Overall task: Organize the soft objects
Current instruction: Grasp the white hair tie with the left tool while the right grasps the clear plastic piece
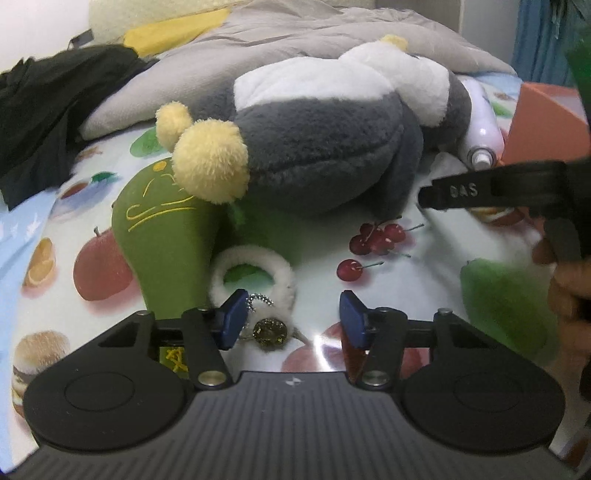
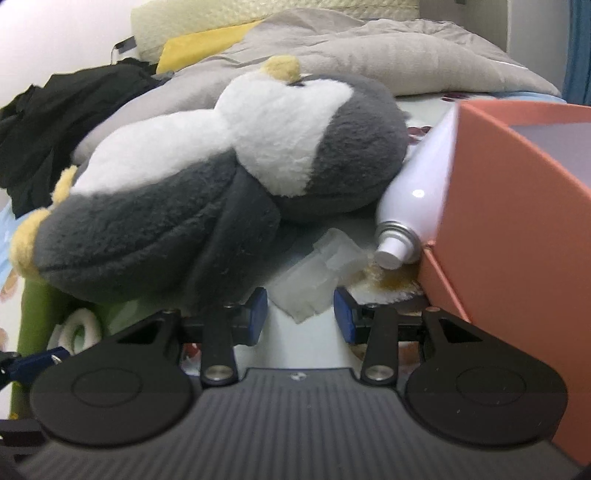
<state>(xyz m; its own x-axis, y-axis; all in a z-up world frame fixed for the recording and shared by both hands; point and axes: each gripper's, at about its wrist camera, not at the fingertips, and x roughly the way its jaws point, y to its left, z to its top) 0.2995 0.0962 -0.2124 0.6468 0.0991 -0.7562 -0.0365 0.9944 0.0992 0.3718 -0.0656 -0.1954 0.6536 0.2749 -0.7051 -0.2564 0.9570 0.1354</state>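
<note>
A grey and white penguin plush (image 1: 325, 147) with yellow feet lies on the fruit-print sheet (image 1: 399, 273), partly on top of a green plush (image 1: 166, 236). A white fluffy ring keychain (image 1: 255, 277) with a gold charm rests just in front of the green plush. My left gripper (image 1: 291, 319) is open; the ring's near edge and the charm sit by its left pad, which is not pressing on them. My right gripper (image 2: 300, 317) is open below the penguin (image 2: 221, 177), with a clear plastic piece (image 2: 314, 284) just ahead of its tips.
An orange box (image 2: 517, 206) stands at the right with a white spray bottle (image 2: 417, 192) leaning against it. A grey quilt (image 1: 295, 40), a black garment (image 1: 48, 114) and a yellow pillow (image 1: 173, 33) lie behind. A hand (image 1: 569, 288) is at the right edge.
</note>
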